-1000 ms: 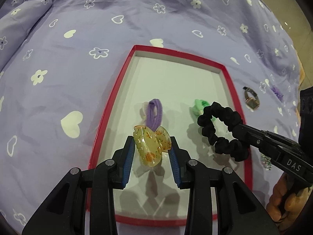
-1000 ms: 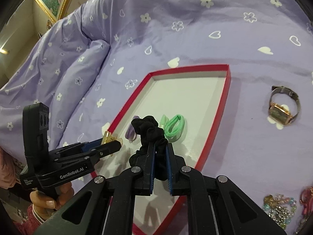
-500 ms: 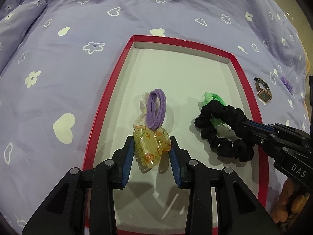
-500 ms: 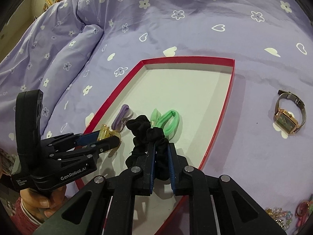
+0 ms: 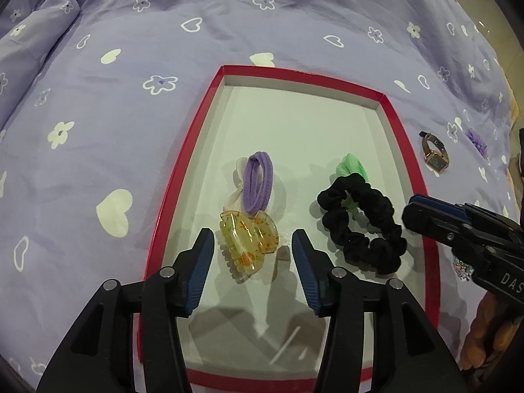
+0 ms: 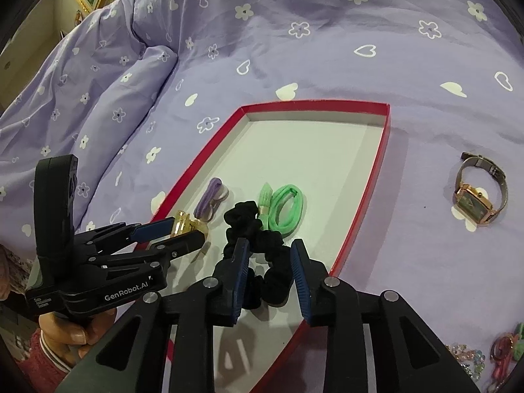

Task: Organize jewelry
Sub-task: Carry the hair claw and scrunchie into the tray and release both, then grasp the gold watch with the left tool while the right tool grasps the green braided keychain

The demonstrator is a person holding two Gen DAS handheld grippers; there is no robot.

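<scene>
Now both drops look done. Left gripper [image 5: 252, 255] wide open, with the see-through yellow plastic hair claw [image 5: 247, 244] lying between its fingers, low in the frame, on the white floor of the flat red-rimmed box [image 5: 170, 190]. Right gripper [image 6: 268, 271] wide open too, around the black cloth scrunchie [image 6: 262, 252] but not squeezing it. Purple hair tie [image 5: 258, 181] and green hair tie [image 6: 286, 206] lying in the box as well. Out on the purple bedsheet [image 6: 327, 49], at the right of the frame, a gold square watch [image 6: 476, 201]. Next, probably: lift away, go get the watch.
</scene>
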